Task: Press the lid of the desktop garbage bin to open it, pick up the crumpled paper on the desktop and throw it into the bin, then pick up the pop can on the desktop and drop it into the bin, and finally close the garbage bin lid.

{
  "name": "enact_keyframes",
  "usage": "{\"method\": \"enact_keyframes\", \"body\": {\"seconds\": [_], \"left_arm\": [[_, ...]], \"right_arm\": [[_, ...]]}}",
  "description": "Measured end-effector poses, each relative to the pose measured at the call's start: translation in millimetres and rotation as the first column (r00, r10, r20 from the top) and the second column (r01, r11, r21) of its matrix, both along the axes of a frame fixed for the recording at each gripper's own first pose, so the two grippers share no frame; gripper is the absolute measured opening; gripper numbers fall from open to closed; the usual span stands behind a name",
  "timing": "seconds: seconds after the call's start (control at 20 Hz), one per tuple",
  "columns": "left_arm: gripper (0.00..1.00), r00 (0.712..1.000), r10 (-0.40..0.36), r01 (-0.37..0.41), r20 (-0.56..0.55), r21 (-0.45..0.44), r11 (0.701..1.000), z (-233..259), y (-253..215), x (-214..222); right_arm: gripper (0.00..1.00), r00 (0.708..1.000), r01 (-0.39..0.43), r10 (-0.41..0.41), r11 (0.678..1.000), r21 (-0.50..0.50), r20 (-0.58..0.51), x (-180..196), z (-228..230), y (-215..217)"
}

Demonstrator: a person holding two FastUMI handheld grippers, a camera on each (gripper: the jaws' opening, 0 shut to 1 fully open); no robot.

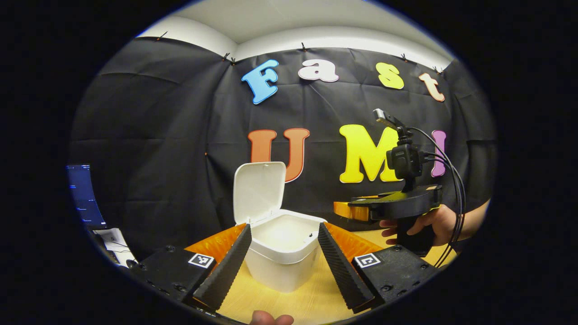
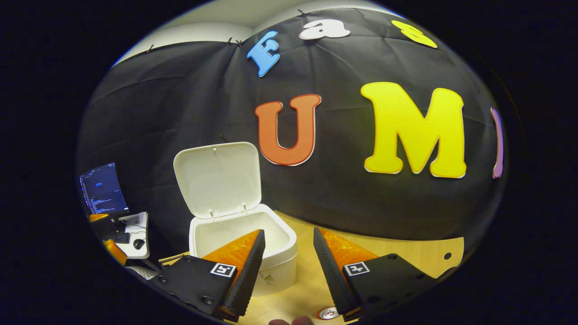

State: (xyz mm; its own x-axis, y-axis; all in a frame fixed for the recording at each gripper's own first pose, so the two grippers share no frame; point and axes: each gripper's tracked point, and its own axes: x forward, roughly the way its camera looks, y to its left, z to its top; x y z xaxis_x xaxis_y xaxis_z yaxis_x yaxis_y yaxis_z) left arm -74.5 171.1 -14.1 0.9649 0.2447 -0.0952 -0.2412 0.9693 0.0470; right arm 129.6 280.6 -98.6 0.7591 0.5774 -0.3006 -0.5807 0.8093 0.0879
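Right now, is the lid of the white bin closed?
No, in the left gripper view the lid stands upright behind the open garbage bin.

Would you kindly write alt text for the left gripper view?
A white desktop bin stands on a wooden table with its lid raised, framed by the open left gripper. To the right, a hand holds the right gripper.

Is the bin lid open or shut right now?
Open. The lid stands upright behind the bin, whose white inside shows.
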Motion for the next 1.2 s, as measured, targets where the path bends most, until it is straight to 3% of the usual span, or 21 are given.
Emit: {"method": "enact_keyframes", "body": {"seconds": [0.25, 0.55, 0.65, 0.95, 1.2], "left_arm": [[0.96, 0.993, -0.121, 0.121, -0.013, -0.014, 0.993, -10.5, -38.8, 28.0], [0.96, 0.965, -0.262, 0.262, -0.014, 0.000, 0.965, -24.7, -87.9, 45.1], [1.00, 0.954, -0.298, 0.298, -0.024, -0.008, 0.955, -37.0, -101.9, 46.1], [0.97, 0.922, -0.378, 0.375, -0.081, -0.052, 0.925, -91.4, -137.2, 49.2], [0.97, 0.894, -0.431, 0.430, -0.123, -0.037, 0.902, -136.2, -158.4, 49.9]], "right_arm": [[0.70, 0.988, 0.149, -0.149, 0.989, 0.020, 0.033, -11.1, 17.1, -86.3], [0.71, 0.946, 0.307, -0.302, 0.951, -0.023, 0.120, -40.8, 34.0, -199.8], [0.71, 0.933, 0.339, -0.333, 0.940, -0.027, 0.135, -56.5, 37.0, -227.2], [0.72, 0.888, 0.445, -0.440, 0.895, -0.010, 0.130, -98.7, 35.4, -296.8], [0.73, 0.850, 0.521, -0.514, 0.853, -0.038, 0.115, -117.8, 20.3, -343.7]]}}
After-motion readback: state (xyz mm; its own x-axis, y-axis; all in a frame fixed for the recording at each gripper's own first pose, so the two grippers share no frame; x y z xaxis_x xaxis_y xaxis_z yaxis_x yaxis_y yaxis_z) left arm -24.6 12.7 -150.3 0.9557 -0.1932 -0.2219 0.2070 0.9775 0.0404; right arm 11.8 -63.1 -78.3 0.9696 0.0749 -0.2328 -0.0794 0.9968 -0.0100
